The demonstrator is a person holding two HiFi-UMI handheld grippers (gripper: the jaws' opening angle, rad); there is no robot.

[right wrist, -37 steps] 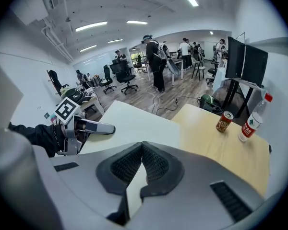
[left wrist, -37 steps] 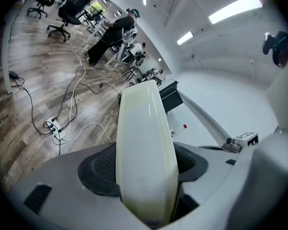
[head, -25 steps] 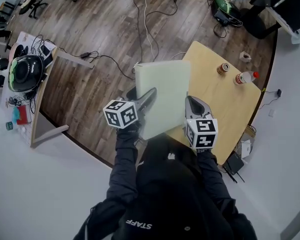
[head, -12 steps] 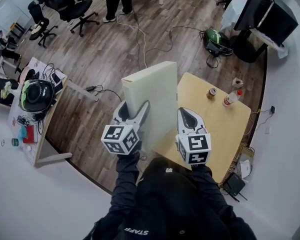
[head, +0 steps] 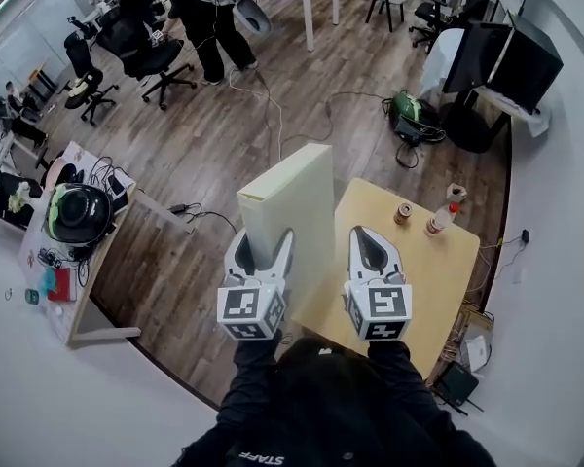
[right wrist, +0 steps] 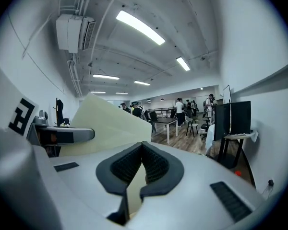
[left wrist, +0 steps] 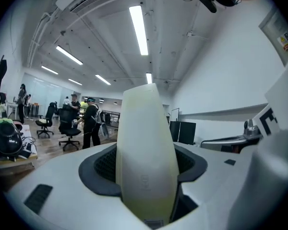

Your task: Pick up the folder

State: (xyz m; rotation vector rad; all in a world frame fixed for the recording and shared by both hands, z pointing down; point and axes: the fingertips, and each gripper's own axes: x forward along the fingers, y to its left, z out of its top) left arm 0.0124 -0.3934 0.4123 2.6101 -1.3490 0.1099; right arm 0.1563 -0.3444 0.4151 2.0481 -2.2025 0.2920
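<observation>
Right now my left claw point(head: 266, 241) is clamped on the folder point(head: 287, 207), its dark pads pressing either side of the pale cream spine in the left gripper view. The folder stands upright in the air, over the left edge of the wooden worktop point(head: 438, 270). My right claw point(head: 372, 236) hangs just beside the folder's right face, apart from it. Its pads are closed tip to tip, and I make out nothing held. A can point(head: 403, 212) and a bottle point(head: 440, 220) stand at the worktop's far edge.
</observation>
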